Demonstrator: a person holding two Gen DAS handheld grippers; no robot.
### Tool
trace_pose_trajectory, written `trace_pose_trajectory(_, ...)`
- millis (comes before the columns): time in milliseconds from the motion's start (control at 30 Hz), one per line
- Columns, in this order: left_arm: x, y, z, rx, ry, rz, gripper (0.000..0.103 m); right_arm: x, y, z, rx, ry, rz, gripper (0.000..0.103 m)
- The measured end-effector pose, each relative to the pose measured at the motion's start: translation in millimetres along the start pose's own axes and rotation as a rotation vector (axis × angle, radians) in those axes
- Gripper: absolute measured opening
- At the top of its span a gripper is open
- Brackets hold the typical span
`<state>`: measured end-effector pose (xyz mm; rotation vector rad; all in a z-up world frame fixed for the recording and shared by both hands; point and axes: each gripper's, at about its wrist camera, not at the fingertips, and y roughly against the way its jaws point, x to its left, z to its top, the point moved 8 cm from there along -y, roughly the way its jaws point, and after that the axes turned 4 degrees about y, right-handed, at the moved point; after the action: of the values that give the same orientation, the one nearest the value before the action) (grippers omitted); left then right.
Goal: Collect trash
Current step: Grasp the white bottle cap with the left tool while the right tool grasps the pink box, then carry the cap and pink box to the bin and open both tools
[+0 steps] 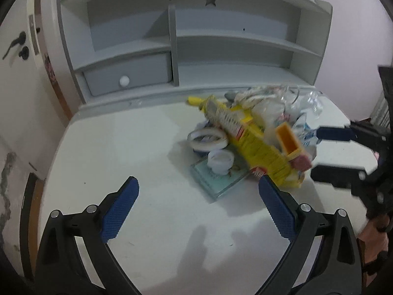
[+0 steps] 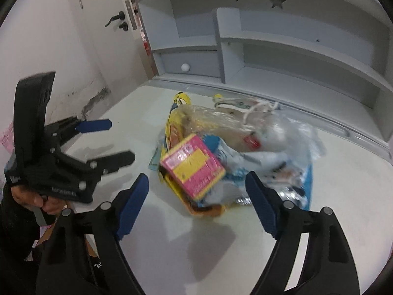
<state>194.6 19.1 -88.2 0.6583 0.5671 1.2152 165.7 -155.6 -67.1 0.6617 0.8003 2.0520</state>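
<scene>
Motion blur smeared the trash heap [image 1: 248, 135], so only a few pieces read clearly: a yellow carton [image 1: 260, 152], a pink-and-yellow box [image 2: 192, 166], a tape roll [image 1: 207, 139] and what looked like crumpled clear plastic [image 2: 289, 132]. The heap lay on the white bench [image 1: 122, 147] before the grey shelves [image 1: 196, 44]. Both tools pointed down at it from either side. The left tool [image 1: 199, 211] stood wide open and empty; the right tool [image 2: 196, 206] gaped too, gripping nothing. A hand [image 2: 36, 200] under the left tool was half cut off.
</scene>
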Motion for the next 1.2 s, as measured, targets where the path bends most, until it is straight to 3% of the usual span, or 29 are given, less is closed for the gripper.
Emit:
trace_pose_trajectory(367, 2.0, -35.9, 0.1, 0.018, -0.007, -0.066, 0.095, 2.8, -25.8, 6.2, 0.042, -0.071, 0.11, 0.059)
trace_pose_trajectory(600, -2.5, -50.2, 5.0, 0.019, -0.025, -0.072, 0.093, 7.3, -10.5, 8.3, -0.003, -0.059, 0.088, 0.055)
trace_pose_trajectory(767, -7.9, -60.1, 8.2, 0.034, -0.022, -0.077, 0.071, 4.9, -1.3, 6.5, -0.018, -0.065, 0.073, 0.055)
trace_pose_trajectory(867, -10.6, -63.3, 6.7, 0.052, -0.025, -0.084, 0.051, 2.4, 3.4, 3.6, -0.023, -0.069, 0.065, 0.054)
trace_pose_trajectory(900, -12.3, -63.0, 6.3, 0.053, -0.029, -0.093, 0.038, 1.2, 4.8, 2.6, -0.025, -0.072, 0.062, 0.054)
trace_pose_trajectory(933, -12.9, -62.2, 6.0, 0.051, -0.032, -0.086, 0.032, 0.1, 5.9, 1.7, -0.027, -0.074, 0.061, 0.054)
trace_pose_trajectory(1200, -1.2, -31.9, -0.4, 0.029, -0.014, -0.038, 0.031, -16.0, 27.8, -9.3, -0.054, -0.103, 0.02, 0.054)
